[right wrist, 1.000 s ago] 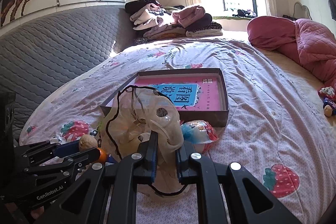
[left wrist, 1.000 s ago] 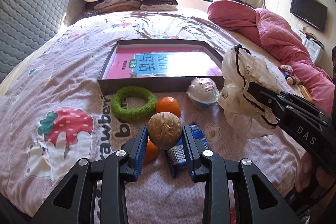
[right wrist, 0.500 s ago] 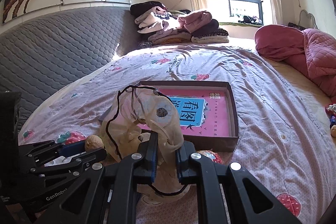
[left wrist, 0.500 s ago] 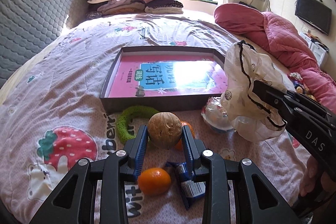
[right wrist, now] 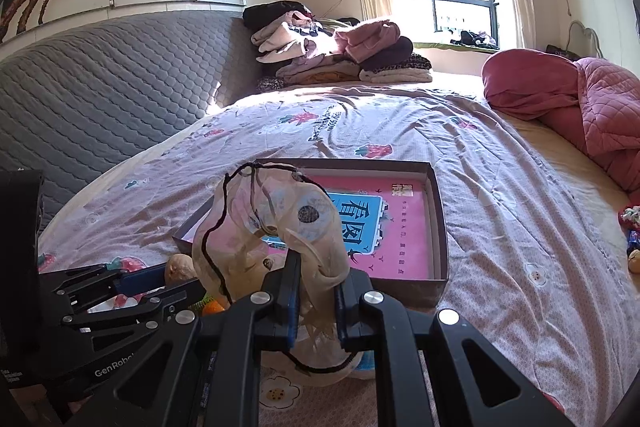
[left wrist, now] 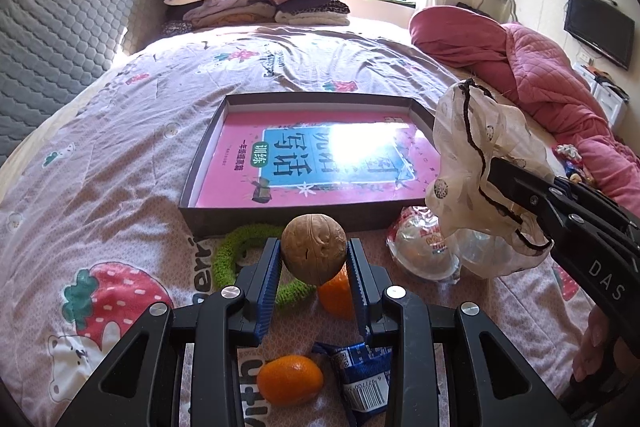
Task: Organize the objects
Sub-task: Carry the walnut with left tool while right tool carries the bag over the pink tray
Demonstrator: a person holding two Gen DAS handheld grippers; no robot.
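Brown walnut (left wrist: 313, 254) clamped in left gripper (left wrist: 313, 281), held above the bedsheet (left wrist: 120, 163) just short of the box (left wrist: 308, 219) front wall. Right gripper (right wrist: 316, 301) closed on sheer drawstring bag (right wrist: 272, 227), at the box's right front corner.

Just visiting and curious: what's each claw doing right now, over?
Left gripper shut on walnut. Right gripper shut on sheer drawstring bag. Box ahead, book inside. Nothing in the way.
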